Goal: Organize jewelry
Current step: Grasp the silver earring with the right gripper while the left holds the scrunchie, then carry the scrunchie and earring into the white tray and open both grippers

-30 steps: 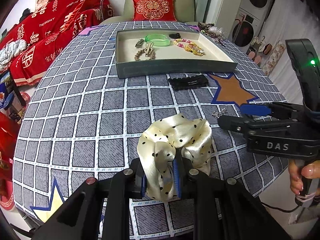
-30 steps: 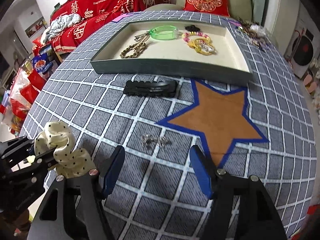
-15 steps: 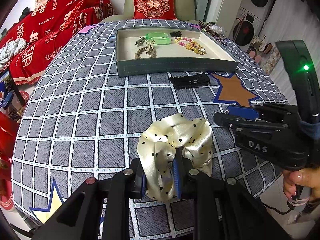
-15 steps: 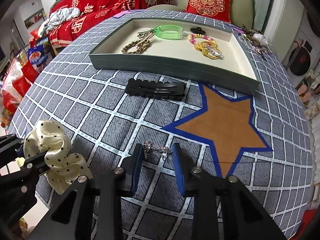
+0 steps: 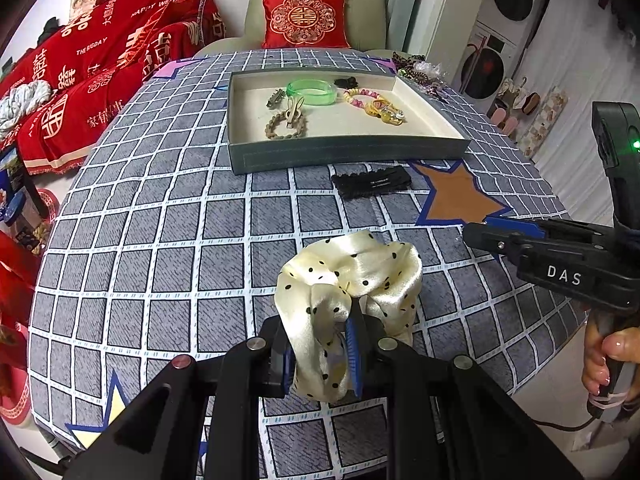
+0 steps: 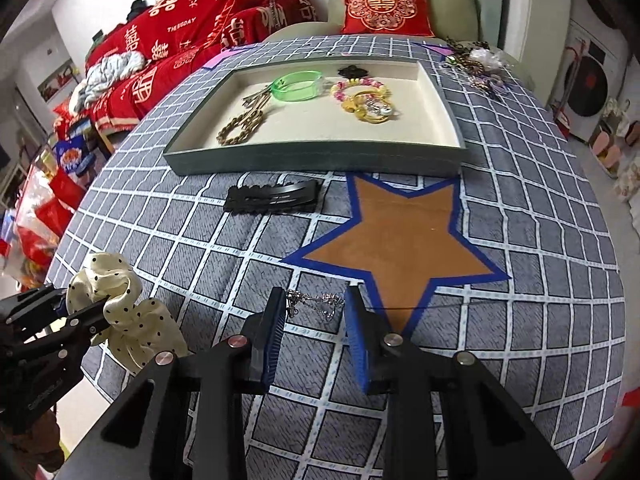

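Left of the tray point(image 6: 320, 158), the left gripper point(image 5: 320, 356) is clamped on a cream polka-dot scrunchie point(image 5: 352, 276), soft satin that bunches and should not slip. In front of the tray lie black hair clips point(image 6: 274, 200), flat and stiff. Nearer still, by the brown star point(image 6: 400, 240), the right gripper point(image 6: 314, 344) straddles a thin silver chain point(image 6: 316, 304) on the checked tablecloth point(image 6: 540, 220), jaws apart and not yet pinching. Light and slippery, the chain likely needs a grip at its bunched middle.
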